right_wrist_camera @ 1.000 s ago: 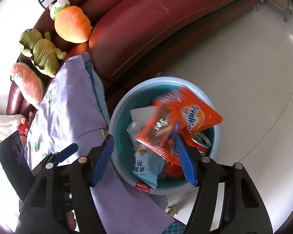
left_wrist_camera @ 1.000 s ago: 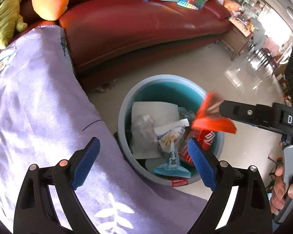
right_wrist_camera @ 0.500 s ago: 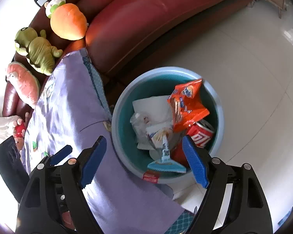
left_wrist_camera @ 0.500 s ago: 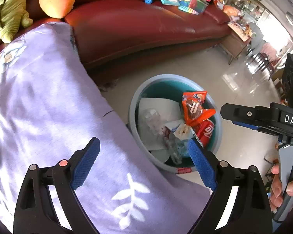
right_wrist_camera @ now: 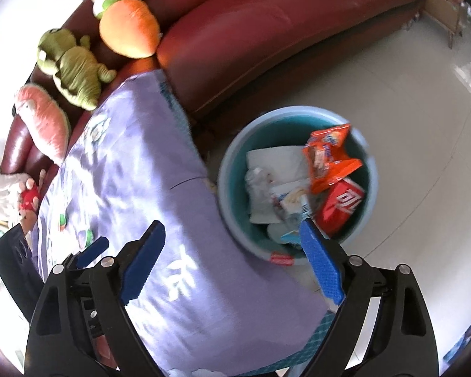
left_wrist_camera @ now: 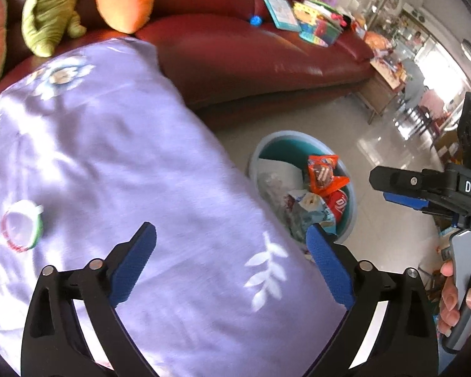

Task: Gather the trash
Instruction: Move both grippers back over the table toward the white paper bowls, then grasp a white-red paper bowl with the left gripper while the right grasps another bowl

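A round blue trash bin (left_wrist_camera: 351,216) (right_wrist_camera: 232,169) stands on the floor beside the purple-covered table. It holds an orange snack bag (left_wrist_camera: 323,174) (right_wrist_camera: 328,157), a red packet (right_wrist_camera: 342,204), white paper and other wrappers. A small round white lid with a red and green rim (left_wrist_camera: 22,226) lies on the purple cloth at the left. My left gripper (left_wrist_camera: 232,257) is open and empty above the cloth. My right gripper (right_wrist_camera: 232,264) is open and empty, over the cloth's edge beside the bin; it also shows at the right of the left wrist view (left_wrist_camera: 402,188).
A dark red sofa (right_wrist_camera: 267,31) curves behind the bin, with books and toys (left_wrist_camera: 301,22) on it. Plush toys lie at the table's far end: an orange carrot (right_wrist_camera: 128,31), a green one (right_wrist_camera: 72,69), a pink one (right_wrist_camera: 44,122). Tiled floor (right_wrist_camera: 408,110) surrounds the bin.
The orange snack bag left my right gripper and dropped into the bin. Both grippers have pulled back from the bin over the purple cloth, and the small lid has come into the left view.
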The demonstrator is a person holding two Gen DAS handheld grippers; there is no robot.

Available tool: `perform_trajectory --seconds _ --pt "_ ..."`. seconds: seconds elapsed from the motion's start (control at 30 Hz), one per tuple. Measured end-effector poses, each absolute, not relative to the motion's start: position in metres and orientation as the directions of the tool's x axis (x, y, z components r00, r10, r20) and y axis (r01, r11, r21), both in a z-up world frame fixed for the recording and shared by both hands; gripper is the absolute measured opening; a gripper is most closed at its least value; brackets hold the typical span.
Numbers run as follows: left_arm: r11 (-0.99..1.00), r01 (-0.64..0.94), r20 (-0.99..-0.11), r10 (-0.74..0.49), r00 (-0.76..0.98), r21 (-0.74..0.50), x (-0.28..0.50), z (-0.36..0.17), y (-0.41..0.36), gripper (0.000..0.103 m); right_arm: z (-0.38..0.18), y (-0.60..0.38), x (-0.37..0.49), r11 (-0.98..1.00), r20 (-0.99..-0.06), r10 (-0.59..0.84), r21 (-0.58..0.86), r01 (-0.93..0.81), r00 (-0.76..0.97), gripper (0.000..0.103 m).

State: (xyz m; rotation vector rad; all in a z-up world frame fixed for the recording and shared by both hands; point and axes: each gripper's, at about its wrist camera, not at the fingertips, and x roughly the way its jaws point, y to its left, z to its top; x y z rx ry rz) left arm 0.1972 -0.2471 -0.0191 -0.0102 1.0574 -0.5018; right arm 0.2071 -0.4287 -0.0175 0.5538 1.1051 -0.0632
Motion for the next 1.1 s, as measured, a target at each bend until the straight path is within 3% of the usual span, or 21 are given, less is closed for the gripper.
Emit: perform_trajectory --seconds 0.53,1.1 --pt "0.938 0.196 -0.812 -0.345 0.472 -0.285 0.186 -0.016 -0.082 0.099 -0.005 -0.264 0.246 0.952 -0.891 0.258 0.300 0.057 0.374 0.083" --pt "0.982 0.015 -0.851 -0.172 0.497 -0.190 0.184 -0.040 0.068 0.099 -0.033 -0.101 0.321 0.952 -0.952 0.223 0.167 -0.256 0.209 0.083"
